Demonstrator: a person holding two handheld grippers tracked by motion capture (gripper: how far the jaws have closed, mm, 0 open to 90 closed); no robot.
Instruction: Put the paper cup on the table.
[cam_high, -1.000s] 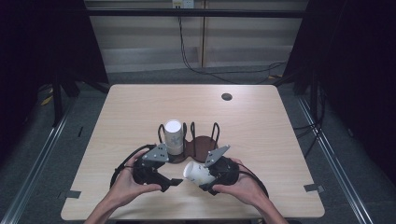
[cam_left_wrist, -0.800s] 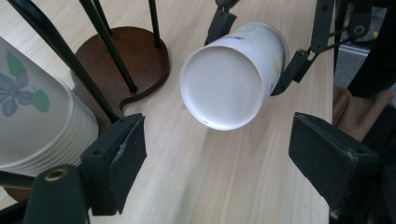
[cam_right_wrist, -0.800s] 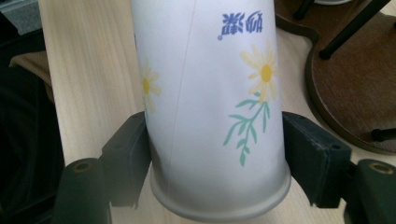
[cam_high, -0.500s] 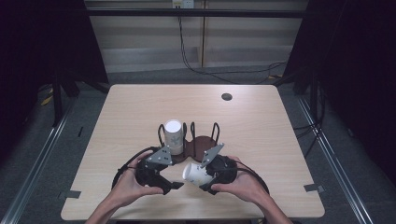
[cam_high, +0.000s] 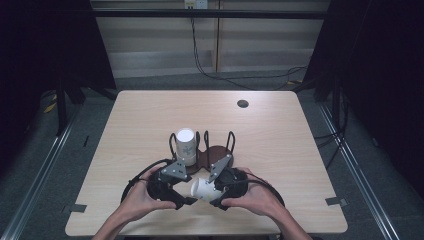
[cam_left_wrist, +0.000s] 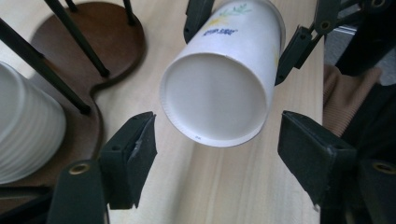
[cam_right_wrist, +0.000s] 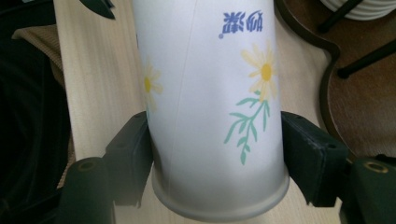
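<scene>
Evidently paper cup (cam_right_wrist: 210, 107) between right gripper (cam_right_wrist: 215, 154) jaws.

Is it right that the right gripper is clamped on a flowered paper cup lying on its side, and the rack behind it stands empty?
Not quite. The rack is not empty: a stack of white cups stands in its left slot, as the high view shows. The rest holds: the right gripper is clamped on the flowered paper cup, which lies on its side.
</scene>
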